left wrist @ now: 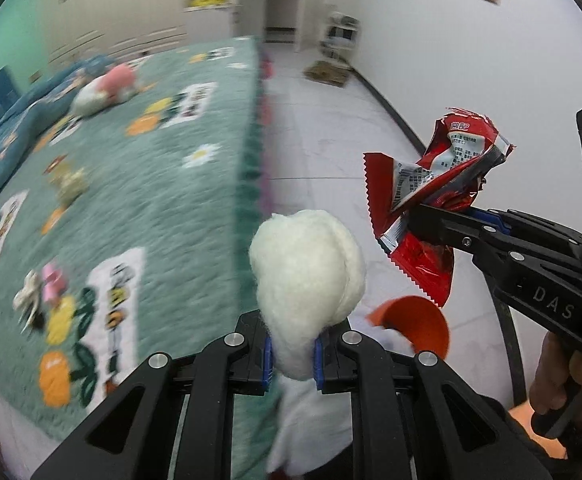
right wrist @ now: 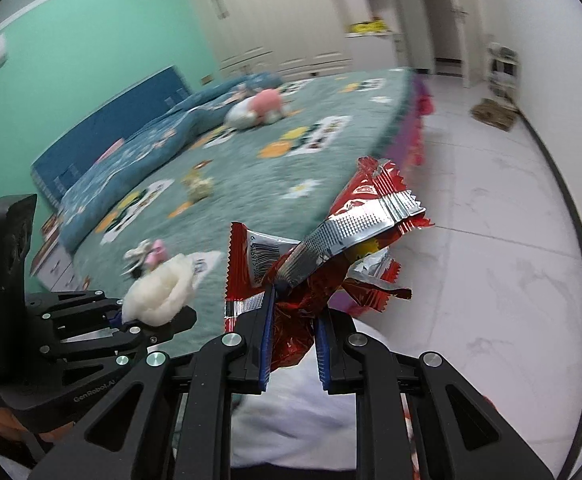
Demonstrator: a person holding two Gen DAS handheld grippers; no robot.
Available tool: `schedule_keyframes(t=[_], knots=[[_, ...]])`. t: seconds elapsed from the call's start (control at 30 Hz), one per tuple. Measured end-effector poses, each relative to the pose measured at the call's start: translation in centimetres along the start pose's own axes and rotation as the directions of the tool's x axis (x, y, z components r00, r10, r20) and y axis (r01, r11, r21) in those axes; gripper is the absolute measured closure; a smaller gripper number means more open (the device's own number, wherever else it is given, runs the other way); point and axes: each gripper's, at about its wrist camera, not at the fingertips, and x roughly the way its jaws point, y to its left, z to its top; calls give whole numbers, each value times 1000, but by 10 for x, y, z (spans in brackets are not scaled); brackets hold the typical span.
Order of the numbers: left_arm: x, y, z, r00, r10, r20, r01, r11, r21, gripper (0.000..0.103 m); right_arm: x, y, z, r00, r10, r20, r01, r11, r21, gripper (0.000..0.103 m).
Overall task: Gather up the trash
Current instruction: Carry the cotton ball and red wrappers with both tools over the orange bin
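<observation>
My left gripper [left wrist: 292, 354] is shut on a white cotton wad [left wrist: 305, 276], held in the air beside the bed's edge; the left gripper [right wrist: 147, 316] and the wad [right wrist: 159, 290] also show in the right wrist view. My right gripper [right wrist: 293, 344] is shut on a crumpled red and silver snack wrapper [right wrist: 331, 248]; it also shows at the right of the left wrist view [left wrist: 415, 216], holding the wrapper [left wrist: 435, 184]. An orange bin rim [left wrist: 419, 326] with a white liner sits below both grippers.
A bed with a green flowered cover [left wrist: 151, 184] fills the left. On it lie a pink and white plush toy [left wrist: 107, 90], a small yellowish scrap [left wrist: 69, 182] and a pink and white scrap [left wrist: 45, 290]. White tiled floor [left wrist: 323, 152] runs right to the wall.
</observation>
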Motion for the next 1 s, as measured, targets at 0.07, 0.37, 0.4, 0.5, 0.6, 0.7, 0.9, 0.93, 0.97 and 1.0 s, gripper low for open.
schedule_keyframes(t=[0.07, 0.37, 0.4, 0.5, 0.6, 0.7, 0.9, 0.93, 0.97, 1.0], knots=[[8, -22, 6, 999, -30, -10, 31, 998, 51, 87, -11, -21, -6, 999, -33, 10, 33, 999, 38, 85], [55, -126, 22, 981, -162, -109, 186, 947, 262, 87, -60, -116, -52, 981, -191, 13, 184, 957, 224, 85], [59, -132, 22, 978, -171, -121, 199, 941, 274, 87, -66, -128, -59, 977, -214, 6, 206, 946, 249, 85], [77, -158, 20, 964, -200, -174, 247, 916, 315, 87, -79, -152, -74, 967, -253, -7, 244, 923, 297, 85], [96, -179, 17, 948, -217, -232, 289, 893, 345, 87, -89, -178, -92, 955, -294, -29, 286, 893, 347, 85], [115, -195, 12, 932, -219, -289, 319, 875, 364, 87, -97, -201, -109, 946, -321, -49, 313, 864, 394, 85], [165, -213, 4, 881, -226, -416, 380, 862, 335, 87, -100, -233, -135, 935, -344, -86, 344, 824, 449, 85], [176, -215, 2, 871, -225, -437, 388, 861, 329, 87, -100, -238, -137, 935, -343, -92, 345, 820, 456, 85], [180, -218, -2, 866, -217, -450, 386, 863, 326, 87, -98, -243, -140, 934, -342, -98, 347, 815, 464, 85], [188, -220, -5, 862, -206, -464, 383, 864, 327, 87, -97, -248, -143, 933, -342, -107, 351, 809, 471, 85]])
